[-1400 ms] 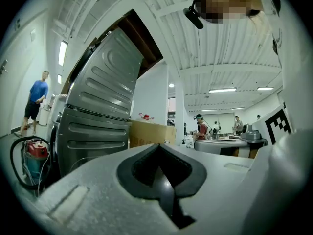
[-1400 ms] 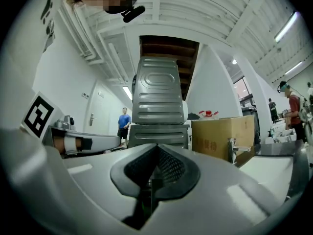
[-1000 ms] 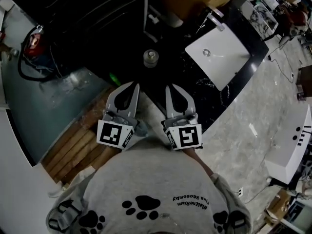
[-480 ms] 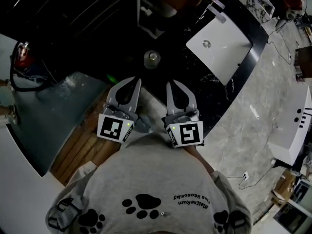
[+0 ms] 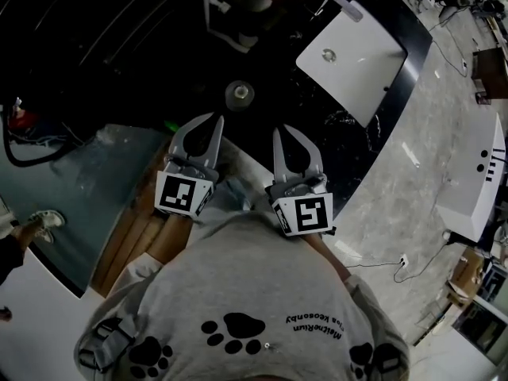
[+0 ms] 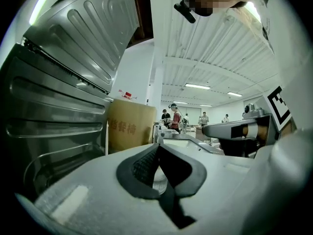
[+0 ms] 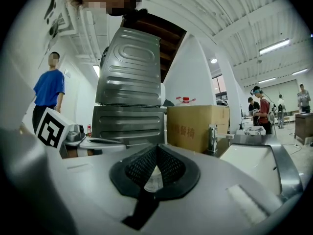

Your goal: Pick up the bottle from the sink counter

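Standing free, bottle [image 5: 240, 95] sits well apart from sink [image 5: 361, 66].

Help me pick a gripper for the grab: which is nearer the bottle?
Left. The left gripper sits just short and left of the bottle; the right gripper lies farther back, to its right.

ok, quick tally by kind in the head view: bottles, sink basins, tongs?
Bottle: 1
Sink basin: 1
Tongs: 2 (left tongs, right tongs)
Total: 4
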The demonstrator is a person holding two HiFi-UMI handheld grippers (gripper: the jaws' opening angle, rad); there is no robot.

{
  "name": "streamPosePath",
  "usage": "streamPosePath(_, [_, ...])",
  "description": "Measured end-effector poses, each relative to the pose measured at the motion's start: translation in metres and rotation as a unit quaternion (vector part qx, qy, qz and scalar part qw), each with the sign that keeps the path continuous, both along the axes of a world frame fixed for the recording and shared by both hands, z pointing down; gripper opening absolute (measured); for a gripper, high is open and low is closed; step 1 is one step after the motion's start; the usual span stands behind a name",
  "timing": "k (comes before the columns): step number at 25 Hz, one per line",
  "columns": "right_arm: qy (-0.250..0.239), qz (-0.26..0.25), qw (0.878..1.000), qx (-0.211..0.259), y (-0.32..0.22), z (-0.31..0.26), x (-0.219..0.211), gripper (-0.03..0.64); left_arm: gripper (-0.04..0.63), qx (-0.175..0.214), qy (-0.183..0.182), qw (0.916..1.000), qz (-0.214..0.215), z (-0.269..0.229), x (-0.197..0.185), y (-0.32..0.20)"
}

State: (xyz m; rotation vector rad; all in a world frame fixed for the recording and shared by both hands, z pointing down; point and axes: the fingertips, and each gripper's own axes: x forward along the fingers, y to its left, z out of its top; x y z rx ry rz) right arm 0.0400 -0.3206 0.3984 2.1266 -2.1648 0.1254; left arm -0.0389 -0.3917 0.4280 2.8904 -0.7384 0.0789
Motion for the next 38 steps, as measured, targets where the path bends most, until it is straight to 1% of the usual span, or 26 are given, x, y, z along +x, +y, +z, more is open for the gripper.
streamPosePath(3, [-0.004, 0.002, 1.000, -0.009, -0.003, 0.006, 0.002, 0.001, 0.002, 0.001, -0.016, 0.9998, 0.009, 0.012, 0.004, -0.006])
streamPosePath(5, [-0.009, 0.003, 1.000, -0.012, -0.007, 0.010, 0.004, 0.002, 0.054, 0.003, -0.028, 0.9995, 0.014, 0.021, 0.007, -0.009])
streamPosePath(9, [-0.009, -0.003, 1.000, -0.018, -0.015, 0.017, 0.008, 0.002, 0.055, 0.003, -0.032, 0.9994, 0.016, 0.027, 0.012, -0.013])
streamPosePath(11, [-0.011, -0.005, 1.000, -0.022, -0.018, 0.020, 0.010, 0.001, 0.104, -0.006, -0.037, 0.9991, 0.019, 0.037, 0.014, -0.013])
streamPosePath(15, [-0.014, -0.010, 0.999, -0.030, -0.024, 0.027, 0.013, 0.002, 0.178, -0.013, -0.047, 0.9984, 0.029, 0.051, 0.023, -0.013])
streamPosePath(18, [-0.017, -0.011, 0.999, -0.036, -0.027, 0.033, 0.014, 0.002, 0.255, -0.020, -0.067, 0.9966, 0.044, 0.062, 0.030, -0.014])
streamPosePath(21, [-0.019, -0.008, 0.999, -0.041, -0.029, 0.038, 0.017, 0.000, 0.304, -0.021, -0.083, 0.9947, 0.058, 0.071, 0.038, -0.015])
streamPosePath(24, [-0.020, -0.004, 0.999, -0.047, -0.031, 0.041, 0.020, 0.001, 0.315, -0.022, -0.097, 0.9927, 0.069, 0.079, 0.044, -0.016])
streamPosePath(25, [-0.020, -0.003, 0.999, -0.048, -0.031, 0.043, 0.022, 0.001, 0.342, -0.023, -0.102, 0.9919, 0.072, 0.083, 0.046, -0.016])
streamPosePath(30, [-0.021, 0.005, 0.998, -0.056, -0.033, 0.048, 0.027, 0.001, 0.391, -0.026, -0.125, 0.9882, 0.085, 0.096, 0.056, -0.021])
streamPosePath(35, [-0.028, 0.010, 0.998, -0.064, -0.035, 0.053, 0.030, 0.000, 0.400, -0.020, -0.148, 0.9846, 0.091, 0.104, 0.065, -0.027])
streamPosePath(38, [-0.043, 0.016, 0.997, -0.061, -0.041, 0.048, 0.030, 0.000, 0.400, -0.019, -0.152, 0.9838, 0.093, 0.106, 0.070, -0.030])
